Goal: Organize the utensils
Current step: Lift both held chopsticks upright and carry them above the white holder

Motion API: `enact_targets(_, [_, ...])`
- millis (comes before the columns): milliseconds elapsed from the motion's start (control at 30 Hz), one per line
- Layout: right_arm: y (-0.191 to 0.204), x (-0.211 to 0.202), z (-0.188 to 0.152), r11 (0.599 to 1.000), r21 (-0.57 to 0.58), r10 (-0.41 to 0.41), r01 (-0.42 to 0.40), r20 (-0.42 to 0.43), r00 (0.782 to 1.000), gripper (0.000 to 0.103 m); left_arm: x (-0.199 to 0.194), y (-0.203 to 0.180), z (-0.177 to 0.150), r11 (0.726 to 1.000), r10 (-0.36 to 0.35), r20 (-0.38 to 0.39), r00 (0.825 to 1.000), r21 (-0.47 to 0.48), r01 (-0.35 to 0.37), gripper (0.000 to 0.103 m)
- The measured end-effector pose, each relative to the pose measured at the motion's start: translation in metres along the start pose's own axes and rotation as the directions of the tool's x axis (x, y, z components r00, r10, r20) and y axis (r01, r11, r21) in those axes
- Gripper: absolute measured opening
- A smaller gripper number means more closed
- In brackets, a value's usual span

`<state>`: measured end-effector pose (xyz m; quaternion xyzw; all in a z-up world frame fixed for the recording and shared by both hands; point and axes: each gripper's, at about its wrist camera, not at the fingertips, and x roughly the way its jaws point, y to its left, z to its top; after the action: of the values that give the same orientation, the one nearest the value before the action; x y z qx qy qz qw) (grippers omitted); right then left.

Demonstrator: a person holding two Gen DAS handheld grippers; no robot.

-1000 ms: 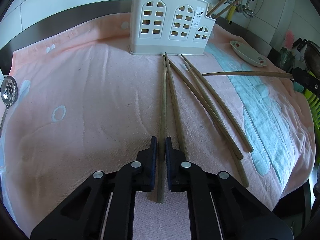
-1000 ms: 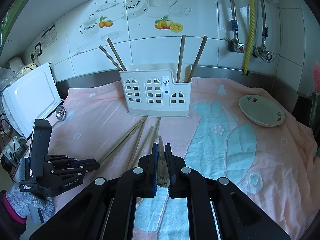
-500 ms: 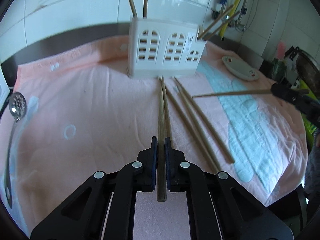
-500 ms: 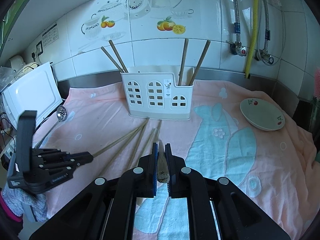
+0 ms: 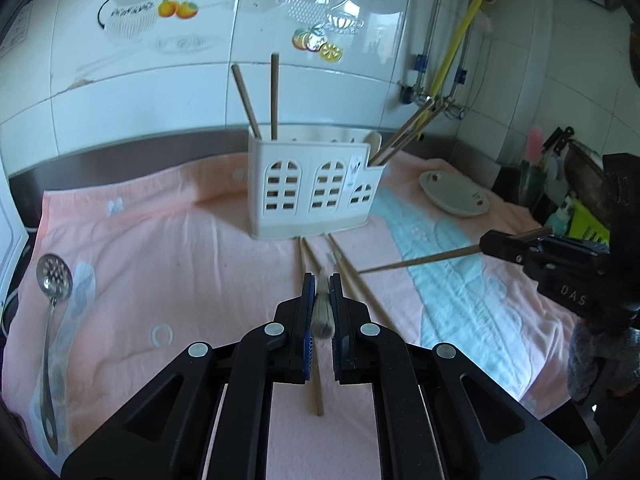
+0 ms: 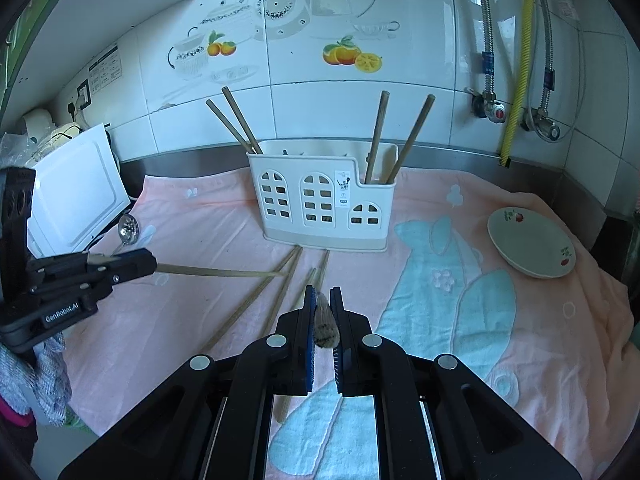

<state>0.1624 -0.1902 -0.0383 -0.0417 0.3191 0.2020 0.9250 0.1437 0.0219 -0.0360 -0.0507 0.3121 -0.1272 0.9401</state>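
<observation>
A white utensil holder [image 5: 314,188] [image 6: 322,208] stands at the back of the pink towel, with two chopsticks at each end. My left gripper [image 5: 321,284] is shut on a wooden chopstick [image 5: 323,312], held above the towel and pointing at the holder; it shows from the side in the right wrist view [image 6: 216,271]. My right gripper [image 6: 322,294] is shut on another chopstick [image 6: 325,322], seen sideways in the left wrist view [image 5: 420,260]. Several chopsticks [image 6: 256,296] [image 5: 352,280] lie on the towel in front of the holder.
A slotted metal spoon [image 5: 52,300] [image 6: 127,229] lies at the towel's left edge. A small white dish [image 5: 454,196] [image 6: 530,246] sits at the right. A white board [image 6: 76,196] leans at the left. Tiled wall and pipes [image 6: 516,64] stand behind.
My left gripper has lifted its chopstick off the towel and tilted up toward the holder. My right gripper has held its chopstick about level and moved slightly closer to the holder.
</observation>
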Motion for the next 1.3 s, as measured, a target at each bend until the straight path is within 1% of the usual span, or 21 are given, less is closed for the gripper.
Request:
enact_targets(100, [0.001,0.000,0.007,1.000,-0.008,0.009,-0.009,-0.002,1.000,0.007,0.000,-0.003,0.006,1.000,-0.008,-0.003,1.000,0.011,0.008,0.006])
enact_targets(333, [0.001,0.000,0.028,0.999,-0.029,0.036,-0.037,-0.023,0.999,0.007,-0.001,-0.014,0.026,0.997,-0.009,-0.004,1.000,0.079,0.010,0.006])
enact_targets(567, [-0.005,-0.005,0.068,0.998,-0.048,0.050,-0.051,-0.020,0.999,0.007,0.002,-0.019,0.047,0.993,-0.004,-0.008,1.000,0.119,0.005,0.006])
enact_targets(767, [-0.012,-0.007,0.107,0.998,-0.045,0.047,-0.047,-0.003,0.999,0.007,0.000,-0.019,0.068,0.992,-0.028,-0.003,1.000,0.122,0.028,0.006])
enact_targets(900, [-0.015,-0.009,0.133,0.998,-0.050,0.034,-0.033,0.021,0.999,0.007,0.000,-0.021,0.082,0.990,-0.027,0.009,1.000,0.141,0.025,0.006])
enact_targets(1100, [-0.020,-0.013,0.172,0.999,-0.037,0.018,-0.015,0.088,0.996,0.007,-0.009,-0.024,0.108,0.988,-0.035,0.056,0.998,0.155,0.026,0.006])
enact_targets(1167, [-0.022,-0.014,0.183,0.999,-0.029,0.018,-0.015,0.111,0.994,0.007,-0.012,-0.025,0.120,0.987,-0.043,0.072,0.996,0.156,0.031,0.006])
enact_targets(1300, [-0.027,-0.011,0.203,1.000,-0.011,-0.006,0.008,0.144,0.990,0.007,-0.019,-0.029,0.143,0.985,-0.038,0.107,0.993,0.174,0.019,0.006])
